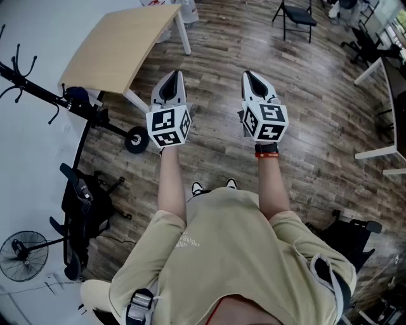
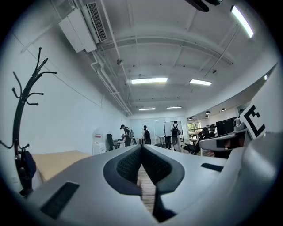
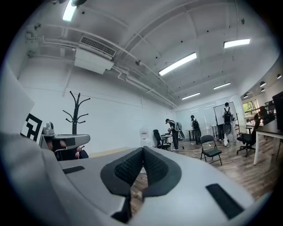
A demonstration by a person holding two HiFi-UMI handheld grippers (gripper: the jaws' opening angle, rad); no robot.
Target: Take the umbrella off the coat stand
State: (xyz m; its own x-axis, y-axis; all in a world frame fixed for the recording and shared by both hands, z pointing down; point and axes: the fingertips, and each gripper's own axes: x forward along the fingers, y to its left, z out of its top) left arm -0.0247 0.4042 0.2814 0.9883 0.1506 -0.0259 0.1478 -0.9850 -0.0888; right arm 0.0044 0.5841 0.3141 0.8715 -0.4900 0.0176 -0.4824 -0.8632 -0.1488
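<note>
1. Room: open office with a white wall behind the coat stand (image 2: 18, 128) and strip lights overhead. People (image 2: 146, 132) at the far end, well apart from the work. Folding chair (image 1: 297, 16) and desks off to the right, also well apart.
2. Floor (image 1: 216, 146): dark wood planks, hard and level. Judged to give firm footing for the approach to the left.
3. Tabletop (image 1: 120, 44): light wood on white legs, one corner near the pole of the stand. Allow for that corner when swinging anything away from the stand.
4. Coat stand: black slim pole with curved hooks at the top, standing to the left of both grippers. Judged tall and narrow, so liable to rock under a sideways pull. Lift off the hook rather than drag.
5. Umbrella (image 1: 77, 95): dark blue folded bundle hanging on the lower part of the pole, touching the stand.
   - Judged light, soft in the fabric and stiff along the shaft.
   - Expect loose cloth to slip or bunch under the pads.
   - Handle and strap too small to make out.
   - Take hold on the stiff core, near the hanging point.
6. Left gripper (image 1: 170, 79) and right gripper (image 1: 252, 77): both clenched on nothing, held level side by side, well apart from the umbrella. Release one before closing in.
</note>
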